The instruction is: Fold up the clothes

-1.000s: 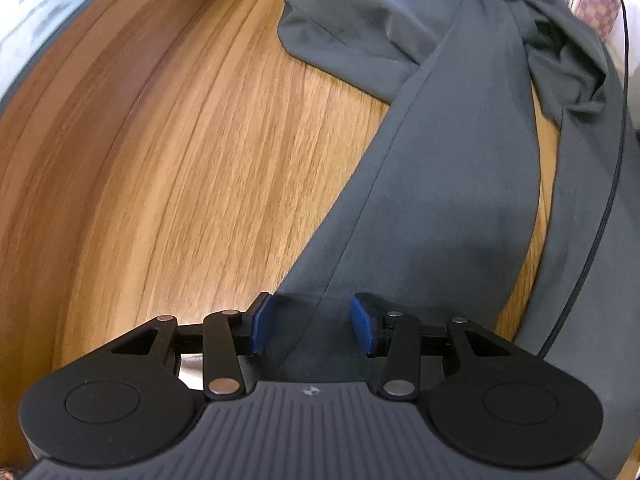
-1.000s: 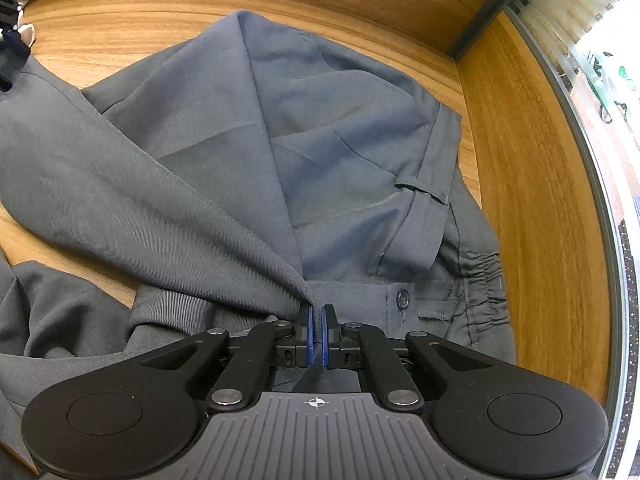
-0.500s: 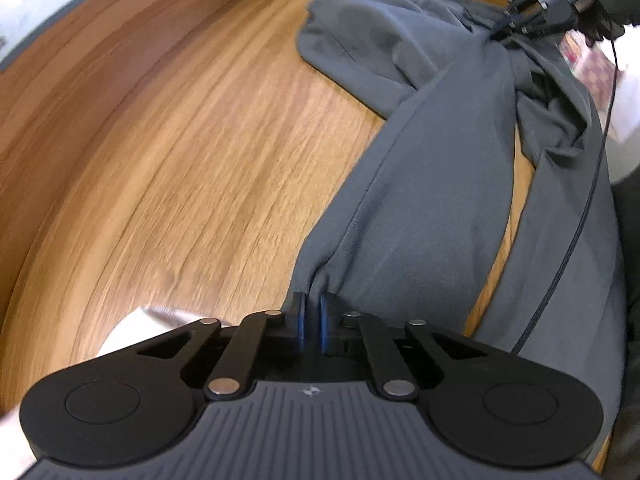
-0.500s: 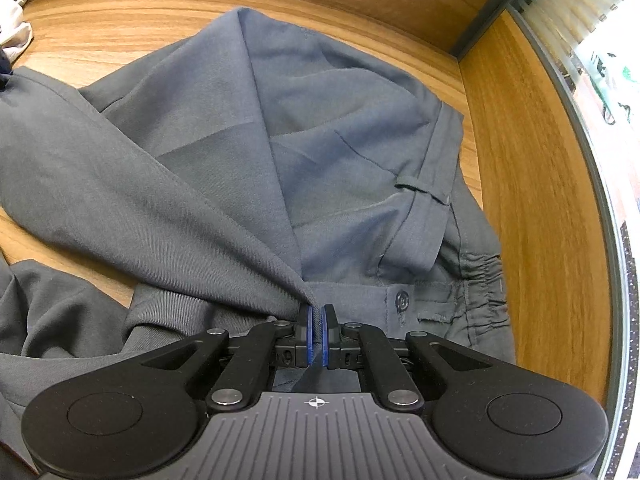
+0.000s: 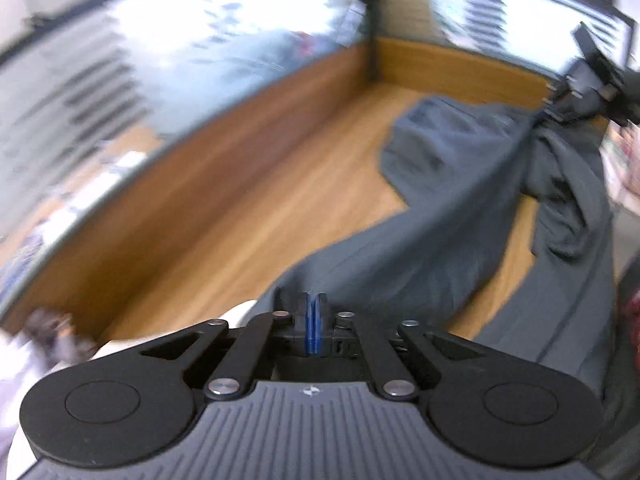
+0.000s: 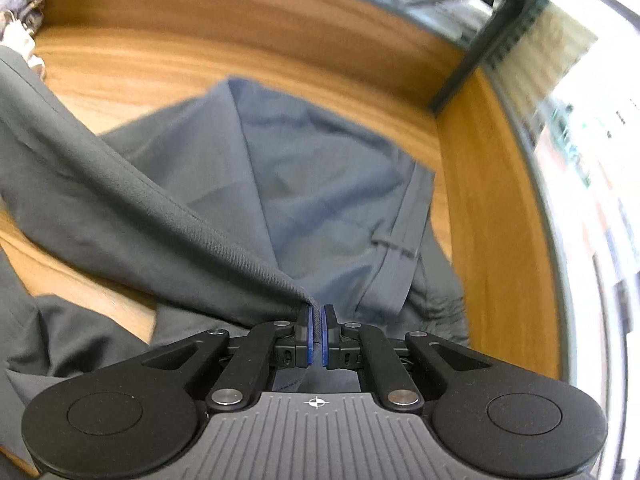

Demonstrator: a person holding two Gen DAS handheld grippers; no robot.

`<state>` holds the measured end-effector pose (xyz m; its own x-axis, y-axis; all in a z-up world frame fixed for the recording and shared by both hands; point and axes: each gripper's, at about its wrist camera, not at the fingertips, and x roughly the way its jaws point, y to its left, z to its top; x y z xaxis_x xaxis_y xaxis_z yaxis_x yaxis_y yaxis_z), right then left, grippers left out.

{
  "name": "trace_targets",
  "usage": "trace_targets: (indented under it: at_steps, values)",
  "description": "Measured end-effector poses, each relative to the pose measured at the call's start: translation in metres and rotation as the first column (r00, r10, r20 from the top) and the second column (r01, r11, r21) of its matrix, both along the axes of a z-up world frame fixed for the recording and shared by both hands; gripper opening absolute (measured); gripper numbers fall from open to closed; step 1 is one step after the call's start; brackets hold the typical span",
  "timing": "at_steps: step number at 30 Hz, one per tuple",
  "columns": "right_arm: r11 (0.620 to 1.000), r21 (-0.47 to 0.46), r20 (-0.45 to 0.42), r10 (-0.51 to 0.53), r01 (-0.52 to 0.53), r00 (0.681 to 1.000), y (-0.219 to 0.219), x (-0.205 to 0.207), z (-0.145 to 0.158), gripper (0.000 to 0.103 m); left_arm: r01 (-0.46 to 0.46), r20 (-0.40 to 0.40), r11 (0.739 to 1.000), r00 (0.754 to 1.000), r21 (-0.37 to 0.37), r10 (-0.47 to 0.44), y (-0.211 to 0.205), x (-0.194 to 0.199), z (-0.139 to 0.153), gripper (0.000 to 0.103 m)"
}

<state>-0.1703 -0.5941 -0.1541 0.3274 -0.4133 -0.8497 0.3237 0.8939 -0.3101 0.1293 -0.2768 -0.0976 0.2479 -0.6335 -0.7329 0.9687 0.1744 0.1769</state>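
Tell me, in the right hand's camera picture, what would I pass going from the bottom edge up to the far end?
Right gripper, clamped on a fold of cloth → grey trousers, spread out → bare wooden tabletop → raised wooden back edge → blurred window area beyond.

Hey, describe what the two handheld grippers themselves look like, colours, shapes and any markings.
Both look alike. The left gripper and right gripper each have a ribbed grey body with a small crosshair mark at its front edge, flanked by two rounded black lobes with circular insets. Black link arms with silver rivets run forward to narrow jaws faced with blue pads. No sleeve or cable is clearly visible now.
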Motion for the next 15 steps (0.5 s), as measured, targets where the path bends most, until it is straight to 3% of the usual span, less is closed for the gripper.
trace_targets:
  at_steps: [3, 6, 9, 13, 14, 15]
  values:
    - [0.999, -0.027, 0.043, 0.019, -0.018, 0.999, 0.013, -0.004, 0.023, 0.005, -0.163, 0.024, 0.985, 0.986, -0.061, 0.165, 0.034, -0.007, 0.015, 0.000]
    - [0.997, -0.057, 0.063, 0.063, -0.059, 0.996, 0.029, -0.006, 0.042, 0.005, -0.246, -0.005, 0.968, 0.969, -0.046, 0.246, 0.057, -0.015, 0.012, 0.000]
    - [0.990, -0.085, 0.007, 0.114, -0.113, 0.993, 0.041, -0.007, 0.042, 0.005, -0.258, -0.025, 0.966, 0.966, -0.018, 0.257, 0.068, -0.036, -0.001, 0.000]
    - [0.995, -0.066, -0.101, 0.069, -0.076, 0.992, 0.035, -0.019, 0.021, 0.005, -0.306, -0.069, 0.952, 0.950, 0.008, 0.306, 0.079, -0.055, -0.022, 0.003]
    - [0.997, -0.052, -0.116, 0.042, -0.049, 0.992, 0.033, -0.023, 0.016, 0.005, -0.327, -0.083, 0.945, 0.941, 0.009, 0.327, 0.083, -0.058, -0.026, 0.005]
    - [0.999, -0.037, -0.117, 0.017, -0.022, 0.993, 0.031, -0.027, 0.014, 0.005, -0.348, -0.097, 0.938, 0.933, 0.011, 0.347, 0.087, -0.061, -0.031, 0.016]
